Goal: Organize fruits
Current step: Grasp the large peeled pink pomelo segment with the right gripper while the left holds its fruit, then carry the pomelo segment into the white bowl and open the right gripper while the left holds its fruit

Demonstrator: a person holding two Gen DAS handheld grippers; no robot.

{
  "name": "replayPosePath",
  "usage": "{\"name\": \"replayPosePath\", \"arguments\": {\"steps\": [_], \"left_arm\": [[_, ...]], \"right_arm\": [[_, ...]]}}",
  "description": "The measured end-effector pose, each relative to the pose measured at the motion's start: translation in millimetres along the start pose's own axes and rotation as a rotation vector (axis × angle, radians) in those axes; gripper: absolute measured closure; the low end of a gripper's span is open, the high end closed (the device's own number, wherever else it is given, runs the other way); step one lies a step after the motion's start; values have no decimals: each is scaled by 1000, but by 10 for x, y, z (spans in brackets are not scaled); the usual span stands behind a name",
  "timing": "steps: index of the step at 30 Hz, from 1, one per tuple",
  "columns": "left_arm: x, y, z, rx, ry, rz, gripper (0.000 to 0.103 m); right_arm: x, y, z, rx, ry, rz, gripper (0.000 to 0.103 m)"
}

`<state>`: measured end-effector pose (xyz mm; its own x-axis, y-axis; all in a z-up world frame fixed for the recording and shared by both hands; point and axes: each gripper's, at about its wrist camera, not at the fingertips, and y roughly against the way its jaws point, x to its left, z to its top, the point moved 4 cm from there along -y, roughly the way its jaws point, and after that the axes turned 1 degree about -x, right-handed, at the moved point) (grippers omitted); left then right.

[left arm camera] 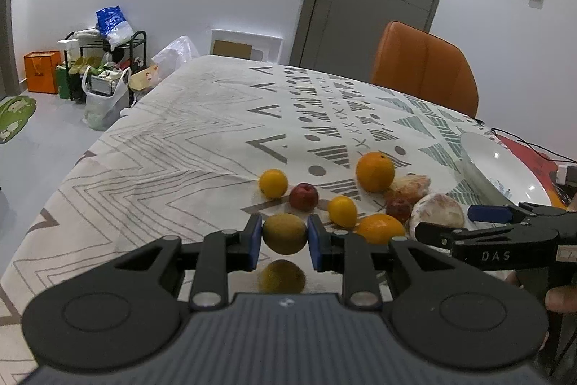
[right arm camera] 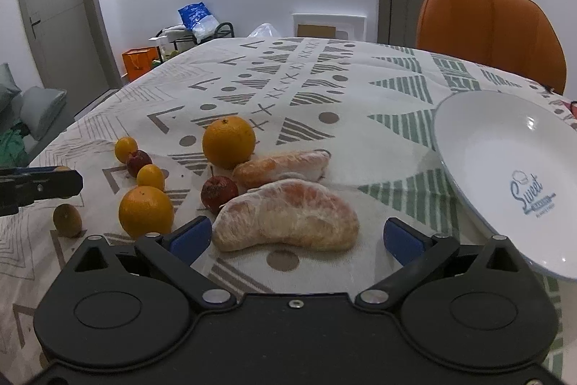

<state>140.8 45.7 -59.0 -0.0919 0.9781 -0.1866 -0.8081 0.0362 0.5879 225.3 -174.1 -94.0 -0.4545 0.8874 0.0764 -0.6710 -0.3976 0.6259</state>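
Note:
My left gripper is shut on a green-brown kiwi held above the cloth. A second kiwi lies on the table under it. My right gripper stands wide open around a large peeled pomelo segment, and its blue pads do not press on it. Another segment lies behind. Two oranges, two small yellow citrus and two red fruits sit clustered to the left. The white plate is at the right.
An orange chair stands behind the table's far right side. A cable runs past the plate. The patterned tablecloth stretches back bare of objects. Bags and a rack clutter the floor at left. A hand holds the right gripper.

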Motion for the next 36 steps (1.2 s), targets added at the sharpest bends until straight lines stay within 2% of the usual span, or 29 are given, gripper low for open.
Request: {"name": "replayPosePath", "arguments": {"steps": [11,14,15,26,36], "left_arm": [[97,-18,-32,6,20,17,77],[103,-21,-41,4,24,18,78],[108,-18,-43,3,25,19,78],[85,18,-23,-7,20,4,78],[-185,13,-4,-6,-26,-29,78]], "right_arm": [[58,-81,9,0,25,23,0],[66,-64,21,-14,36,9,15],[64,-53,31,-12,31,16,17],[19,168,40,-60,-9,40,18],[-162,421,25,-125,-54,39,19]]}}
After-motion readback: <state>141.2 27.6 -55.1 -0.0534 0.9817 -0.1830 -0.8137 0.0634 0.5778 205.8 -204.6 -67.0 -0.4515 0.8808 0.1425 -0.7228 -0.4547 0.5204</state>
